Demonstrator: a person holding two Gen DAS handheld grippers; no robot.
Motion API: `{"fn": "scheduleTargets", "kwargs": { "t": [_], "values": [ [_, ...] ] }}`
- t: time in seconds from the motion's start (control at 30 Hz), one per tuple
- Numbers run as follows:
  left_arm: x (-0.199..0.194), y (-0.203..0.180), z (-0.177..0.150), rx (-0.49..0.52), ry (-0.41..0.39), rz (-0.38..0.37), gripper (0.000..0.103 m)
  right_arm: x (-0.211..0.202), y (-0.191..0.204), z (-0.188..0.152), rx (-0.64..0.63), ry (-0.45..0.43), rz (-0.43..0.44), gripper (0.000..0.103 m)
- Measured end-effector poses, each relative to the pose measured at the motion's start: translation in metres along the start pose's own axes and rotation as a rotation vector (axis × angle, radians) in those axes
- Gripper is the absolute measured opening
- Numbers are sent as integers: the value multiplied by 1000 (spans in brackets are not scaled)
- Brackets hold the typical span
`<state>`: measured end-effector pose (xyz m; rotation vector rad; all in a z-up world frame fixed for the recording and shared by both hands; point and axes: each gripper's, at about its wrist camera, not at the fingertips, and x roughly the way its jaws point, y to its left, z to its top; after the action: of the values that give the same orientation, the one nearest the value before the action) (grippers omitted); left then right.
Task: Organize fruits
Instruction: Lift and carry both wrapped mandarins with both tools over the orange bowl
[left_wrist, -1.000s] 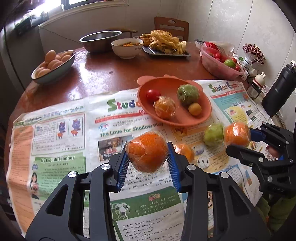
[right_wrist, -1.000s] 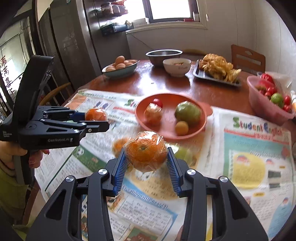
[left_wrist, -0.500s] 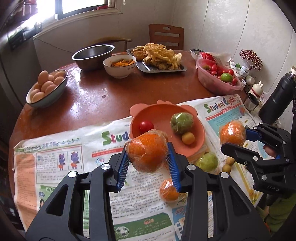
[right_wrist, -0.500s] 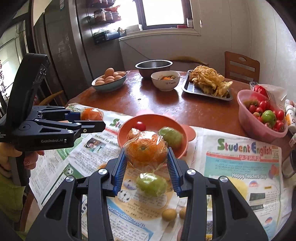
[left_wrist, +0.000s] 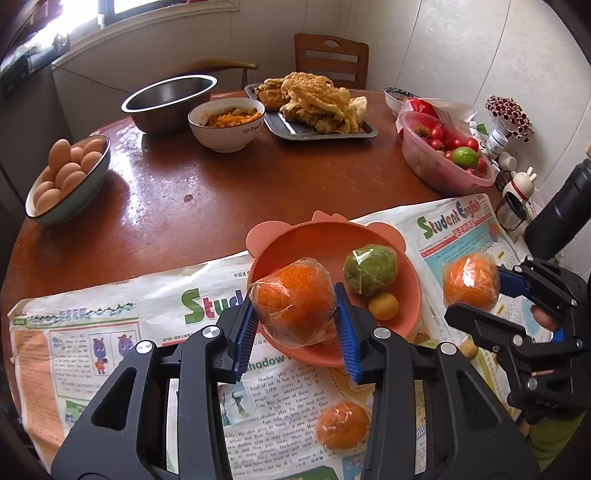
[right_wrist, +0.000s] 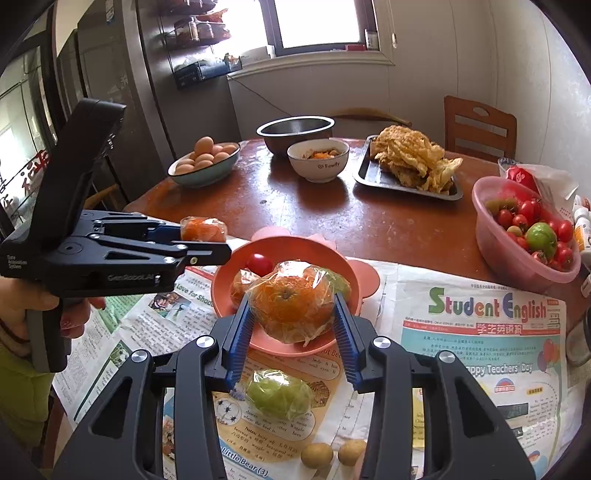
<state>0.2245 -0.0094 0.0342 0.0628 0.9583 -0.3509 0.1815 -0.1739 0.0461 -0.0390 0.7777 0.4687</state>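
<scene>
A wrapped orange (left_wrist: 293, 301) is clamped between the narrowed jaws of the left gripper (left_wrist: 295, 330) above the orange plate (left_wrist: 325, 236); another wrapped orange (right_wrist: 291, 301) is clamped by the right gripper (right_wrist: 293, 332). The plate is crowded by a green fruit (left_wrist: 370, 269), a cherry tomato (right_wrist: 259, 264) and a small yellow fruit (left_wrist: 383, 305)

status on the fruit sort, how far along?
Partly done. The orange plate already holds a wrapped green fruit, a small yellow fruit and a cherry tomato. Each hand-held gripper, left and right, clamps a wrapped orange near the plate. A wrapped orange, a green fruit and two small yellow fruits remain on the newspaper.
</scene>
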Motion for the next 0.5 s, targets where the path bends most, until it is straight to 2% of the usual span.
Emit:
{"fn": "scheduleTargets", "kwargs": {
  "t": [0.3, 0.5],
  "values": [
    [32, 10, -4, -24, 61, -8, 31, 32, 8, -7, -19, 67, 32, 41],
    [39, 16, -2, -37, 59, -21, 31, 53, 17, -10, -46, 112, 40, 41]
  ]
}}
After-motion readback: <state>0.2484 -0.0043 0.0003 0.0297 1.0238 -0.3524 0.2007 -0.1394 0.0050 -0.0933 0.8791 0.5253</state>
